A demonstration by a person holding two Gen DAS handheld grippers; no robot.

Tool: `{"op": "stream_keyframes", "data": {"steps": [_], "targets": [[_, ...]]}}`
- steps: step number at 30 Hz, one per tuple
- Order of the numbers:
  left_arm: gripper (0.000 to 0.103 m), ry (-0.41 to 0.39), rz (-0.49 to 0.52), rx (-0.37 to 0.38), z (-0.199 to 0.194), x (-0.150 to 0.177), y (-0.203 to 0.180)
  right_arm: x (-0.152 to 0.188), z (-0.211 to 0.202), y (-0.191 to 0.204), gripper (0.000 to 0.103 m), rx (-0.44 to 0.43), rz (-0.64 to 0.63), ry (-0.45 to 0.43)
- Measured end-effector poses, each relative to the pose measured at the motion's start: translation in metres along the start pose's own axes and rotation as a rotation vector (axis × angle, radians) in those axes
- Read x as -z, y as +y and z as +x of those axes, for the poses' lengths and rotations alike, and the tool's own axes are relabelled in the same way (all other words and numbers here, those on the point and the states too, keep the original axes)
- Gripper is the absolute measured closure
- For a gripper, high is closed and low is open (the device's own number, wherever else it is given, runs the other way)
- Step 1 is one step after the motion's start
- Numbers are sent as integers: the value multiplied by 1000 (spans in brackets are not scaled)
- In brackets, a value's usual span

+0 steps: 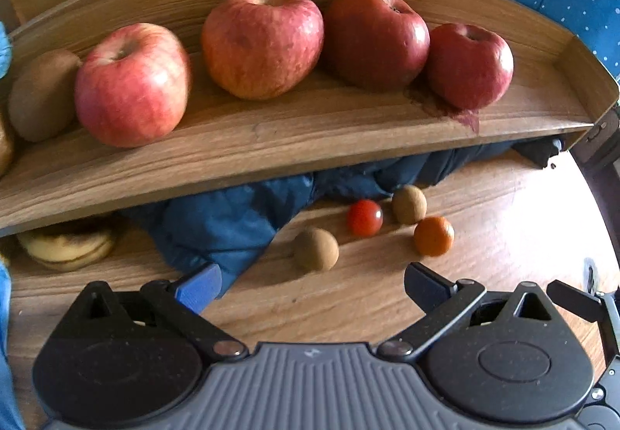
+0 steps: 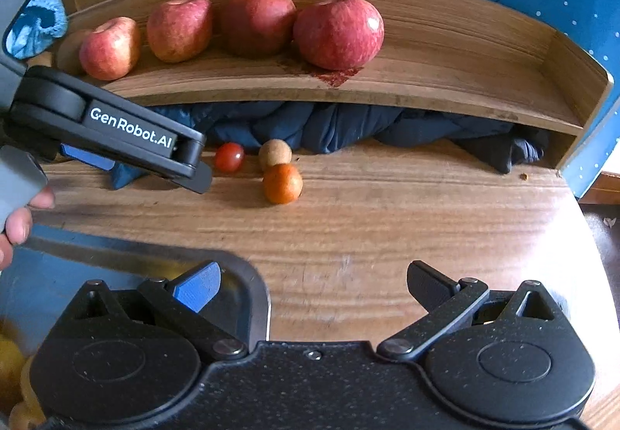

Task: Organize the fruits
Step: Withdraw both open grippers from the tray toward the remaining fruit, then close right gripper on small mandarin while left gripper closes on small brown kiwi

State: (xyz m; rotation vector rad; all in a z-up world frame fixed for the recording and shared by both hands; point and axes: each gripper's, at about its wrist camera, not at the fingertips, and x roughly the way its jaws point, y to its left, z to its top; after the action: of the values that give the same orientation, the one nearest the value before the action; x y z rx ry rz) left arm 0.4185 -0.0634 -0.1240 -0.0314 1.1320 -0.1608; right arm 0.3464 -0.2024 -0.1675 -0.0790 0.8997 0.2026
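From the left wrist view, the left gripper (image 1: 312,284) hangs low over the wooden tabletop (image 1: 503,205) with its jaws spread wide and nothing between them. Just ahead lie four small loose fruits: a round brown longan-like fruit (image 1: 316,249) nearest, a shiny red cherry tomato (image 1: 364,217), a second brown round fruit (image 1: 409,204) and a small orange citrus fruit (image 1: 433,236). Above them a curved wooden shelf (image 1: 271,143) carries four red apples in a row, from the pale striped apple (image 1: 131,85) on the left to the dark red apple (image 1: 469,65) on the right, with a fuzzy brown kiwi (image 1: 40,95) touching the left one. A crumpled dark blue cloth (image 1: 240,221) fills the space under the shelf. In the right wrist view, the right gripper (image 2: 313,284) is likewise wide open and empty, held over the corner of a dark metal tray (image 2: 248,286) in which yellow fruit (image 2: 9,360) shows at the left edge. The risk here is rolling: the small fruits are round and close together, so a closing finger could nudge the nearest one away or knock it into the tomato, which would likely bruise if squeezed hard.
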Motion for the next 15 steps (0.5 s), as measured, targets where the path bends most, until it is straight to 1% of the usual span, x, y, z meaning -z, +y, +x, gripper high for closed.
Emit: {"op": "stream_keyframes", "data": {"steps": [6,12,15], "targets": [[1,-24,-20,32,6,-5,-2,-9,8,2,1,-8,-22,-18],[1,-34,-37,61,10,-5,1,-19,17,8,7,-22,-50,-35],[2,-37,-35,69,11,-5,2,-23,21,11,11,-52,-53,-41]]}}
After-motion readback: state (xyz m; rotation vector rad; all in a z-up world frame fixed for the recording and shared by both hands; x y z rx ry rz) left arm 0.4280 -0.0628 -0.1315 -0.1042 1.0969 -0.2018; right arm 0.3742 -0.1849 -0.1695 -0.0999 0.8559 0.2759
